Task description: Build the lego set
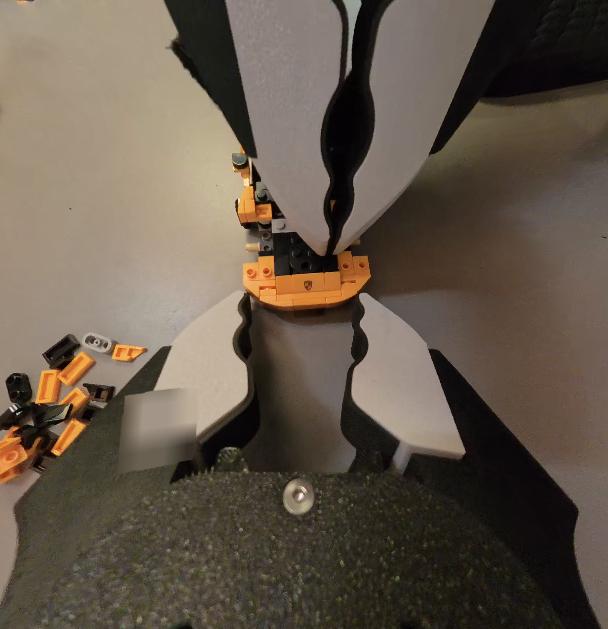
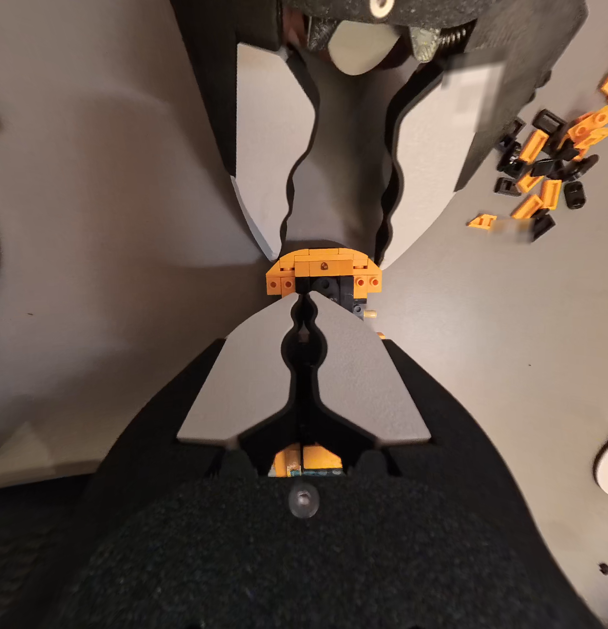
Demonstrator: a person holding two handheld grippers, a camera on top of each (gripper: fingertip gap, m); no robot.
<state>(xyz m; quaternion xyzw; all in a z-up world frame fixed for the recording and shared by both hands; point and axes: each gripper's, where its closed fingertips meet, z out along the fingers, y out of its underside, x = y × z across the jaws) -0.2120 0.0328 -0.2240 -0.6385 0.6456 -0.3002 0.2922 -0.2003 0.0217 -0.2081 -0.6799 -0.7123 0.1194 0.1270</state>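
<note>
On the grey table [image 1: 91,204], a pile of loose bricks [image 1: 47,405] lies at about 8 o'clock in the left wrist view and at 2 o'clock in the right wrist view [image 2: 551,163]. They are orange and black, with one grey one; they lie jumbled, so I cannot count them all. The pile is well apart from the car.

There is one car [image 1: 306,286], half built, in the middle of both views [image 2: 323,269]. It is orange outside and black inside. Its rounded end has a small badge in the middle and two orange studs on each side. A tan peg sticks out of its side.

There are two grippers. The left gripper [image 1: 304,297] is spread wide, one finger at each side of the car's rounded end. The right gripper [image 2: 303,295] comes from the far side, pressed nearly together, its tips down on the black middle of the car. Its fingers hide most of the car behind them, and I cannot tell if it holds a brick.
</note>
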